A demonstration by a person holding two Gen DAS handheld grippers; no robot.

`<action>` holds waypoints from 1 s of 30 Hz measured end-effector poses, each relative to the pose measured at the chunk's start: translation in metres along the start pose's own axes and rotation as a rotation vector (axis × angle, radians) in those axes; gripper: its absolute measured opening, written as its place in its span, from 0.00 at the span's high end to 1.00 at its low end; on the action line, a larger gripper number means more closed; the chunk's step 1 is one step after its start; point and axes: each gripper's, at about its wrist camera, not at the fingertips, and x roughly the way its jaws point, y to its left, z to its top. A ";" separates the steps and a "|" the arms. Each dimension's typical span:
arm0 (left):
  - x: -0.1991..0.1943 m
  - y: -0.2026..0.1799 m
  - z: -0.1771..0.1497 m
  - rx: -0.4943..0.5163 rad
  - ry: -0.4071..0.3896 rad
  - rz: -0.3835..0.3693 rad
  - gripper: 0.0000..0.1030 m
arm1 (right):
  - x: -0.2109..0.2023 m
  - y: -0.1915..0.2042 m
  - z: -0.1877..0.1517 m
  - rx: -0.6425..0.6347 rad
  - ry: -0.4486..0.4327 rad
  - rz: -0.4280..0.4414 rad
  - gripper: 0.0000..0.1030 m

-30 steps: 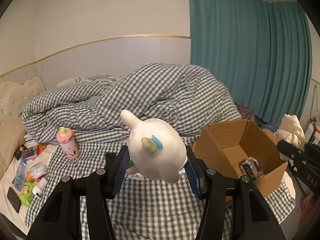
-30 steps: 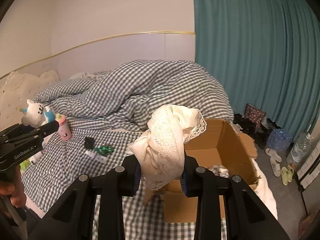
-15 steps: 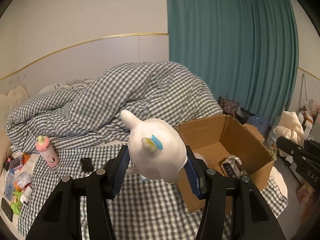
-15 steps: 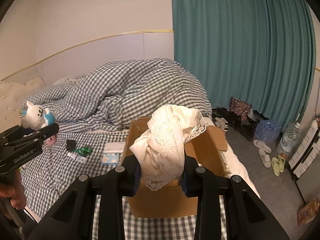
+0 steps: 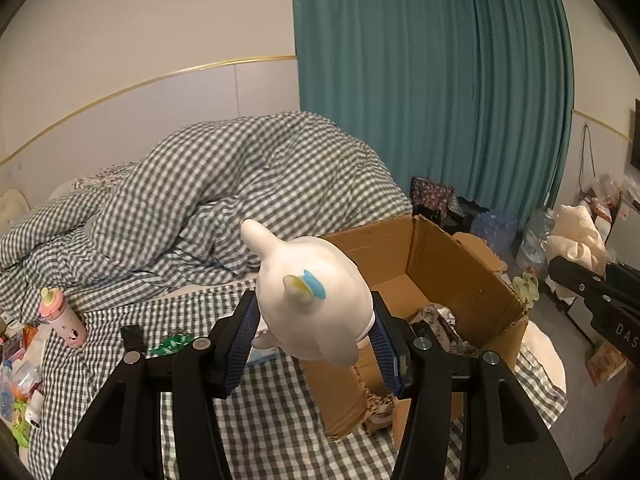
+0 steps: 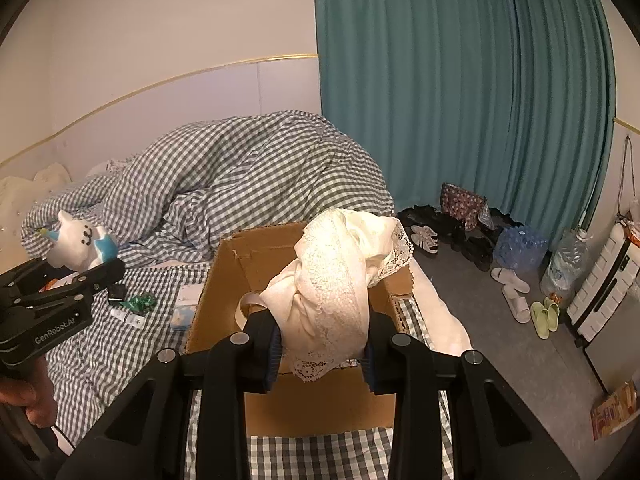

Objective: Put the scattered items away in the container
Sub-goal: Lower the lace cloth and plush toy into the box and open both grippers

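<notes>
My left gripper (image 5: 312,344) is shut on a white unicorn plush toy (image 5: 316,300), held in the air just left of the open cardboard box (image 5: 460,264); the toy also shows in the right wrist view (image 6: 80,246). My right gripper (image 6: 320,352) is shut on a cream lace cloth (image 6: 336,280), held above the near side of the box (image 6: 320,400). The box stands on the checked bed and holds some crumpled items (image 5: 436,320).
On the bed lie a pink bottle (image 5: 64,312), a black item (image 5: 132,336), a green wrapper (image 5: 170,342), a small blue-white packet (image 6: 182,314) and clutter at the left edge (image 5: 20,380). A heaped checked duvet (image 5: 240,184) lies behind. Shoes and water bottles (image 6: 516,248) are on the floor.
Both grippers have swung right and closer to the box, each still holding its item. The box now sits directly below the right gripper and next to the left one.
</notes>
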 end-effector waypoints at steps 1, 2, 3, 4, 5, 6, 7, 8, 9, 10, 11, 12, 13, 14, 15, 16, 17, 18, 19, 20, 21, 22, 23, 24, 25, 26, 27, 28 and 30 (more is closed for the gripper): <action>0.003 -0.003 0.000 0.003 0.004 -0.003 0.47 | 0.003 0.000 -0.001 -0.002 0.003 0.002 0.70; 0.006 -0.004 0.000 0.007 0.007 -0.006 0.47 | 0.005 0.000 -0.001 -0.003 0.007 0.003 0.70; 0.009 -0.005 0.000 0.011 0.011 -0.010 0.47 | 0.008 -0.001 -0.003 -0.005 0.012 0.004 0.70; 0.013 -0.007 0.000 0.014 0.015 -0.014 0.47 | 0.011 -0.002 -0.003 -0.004 0.016 0.004 0.70; 0.017 -0.010 0.000 0.018 0.021 -0.018 0.47 | 0.014 -0.003 -0.003 -0.003 0.021 0.004 0.70; 0.020 -0.012 0.000 0.022 0.026 -0.022 0.47 | 0.017 -0.004 -0.003 -0.002 0.025 0.003 0.70; 0.024 -0.014 0.000 0.025 0.030 -0.026 0.47 | 0.020 -0.006 -0.003 0.000 0.029 0.002 0.70; 0.028 -0.016 0.000 0.028 0.035 -0.029 0.47 | 0.024 -0.008 -0.003 0.001 0.034 0.001 0.70; 0.032 -0.018 0.000 0.030 0.042 -0.032 0.47 | 0.028 -0.009 -0.004 0.000 0.040 -0.001 0.70; 0.036 -0.019 -0.001 0.031 0.049 -0.036 0.47 | 0.033 -0.011 -0.004 0.000 0.047 -0.002 0.70; 0.041 -0.021 -0.001 0.032 0.057 -0.041 0.47 | 0.037 -0.013 -0.004 -0.001 0.053 -0.003 0.70; 0.047 -0.022 -0.001 0.033 0.065 -0.045 0.47 | 0.042 -0.014 -0.004 -0.003 0.060 -0.003 0.70; 0.051 -0.024 -0.002 0.032 0.073 -0.048 0.47 | 0.048 -0.015 -0.005 -0.006 0.067 -0.001 0.70; 0.057 -0.025 -0.003 0.032 0.083 -0.052 0.47 | 0.053 -0.016 -0.005 -0.009 0.075 0.001 0.70; 0.063 -0.026 -0.004 0.033 0.094 -0.057 0.47 | 0.058 -0.017 -0.005 -0.011 0.082 0.003 0.70; 0.067 -0.027 -0.005 0.034 0.102 -0.059 0.47 | 0.062 -0.017 -0.005 -0.013 0.088 0.005 0.70; 0.072 -0.028 -0.006 0.037 0.111 -0.061 0.47 | 0.067 -0.018 -0.005 -0.015 0.095 0.008 0.70; 0.077 -0.029 -0.007 0.040 0.118 -0.061 0.47 | 0.071 -0.019 -0.005 -0.017 0.100 0.010 0.70; 0.081 -0.030 -0.007 0.043 0.124 -0.063 0.47 | 0.076 -0.020 -0.005 -0.018 0.105 0.011 0.70; 0.085 -0.031 -0.008 0.046 0.131 -0.065 0.47 | 0.080 -0.020 -0.006 -0.018 0.110 0.014 0.70; 0.089 -0.032 -0.008 0.049 0.136 -0.066 0.47 | 0.084 -0.020 -0.006 -0.019 0.115 0.015 0.70; 0.092 -0.033 -0.008 0.052 0.140 -0.067 0.47 | 0.087 -0.020 -0.007 -0.020 0.121 0.017 0.70; 0.095 -0.035 -0.008 0.055 0.146 -0.070 0.47 | 0.091 -0.020 -0.007 -0.020 0.126 0.018 0.70; 0.099 -0.036 -0.009 0.059 0.153 -0.076 0.47 | 0.094 -0.020 -0.008 -0.022 0.132 0.020 0.70; 0.103 -0.038 -0.009 0.064 0.161 -0.082 0.47 | 0.098 -0.019 -0.009 -0.023 0.139 0.021 0.70; 0.107 -0.040 -0.010 0.068 0.168 -0.085 0.47 | 0.102 -0.019 -0.010 -0.025 0.147 0.022 0.70; 0.110 -0.042 -0.010 0.071 0.173 -0.086 0.47 | 0.106 -0.019 -0.011 -0.028 0.157 0.024 0.70; 0.114 -0.043 -0.010 0.073 0.180 -0.088 0.47 | 0.109 -0.019 -0.012 -0.029 0.164 0.025 0.70; 0.121 -0.046 -0.012 0.073 0.197 -0.099 0.47 | 0.117 -0.019 -0.013 -0.031 0.182 0.029 0.70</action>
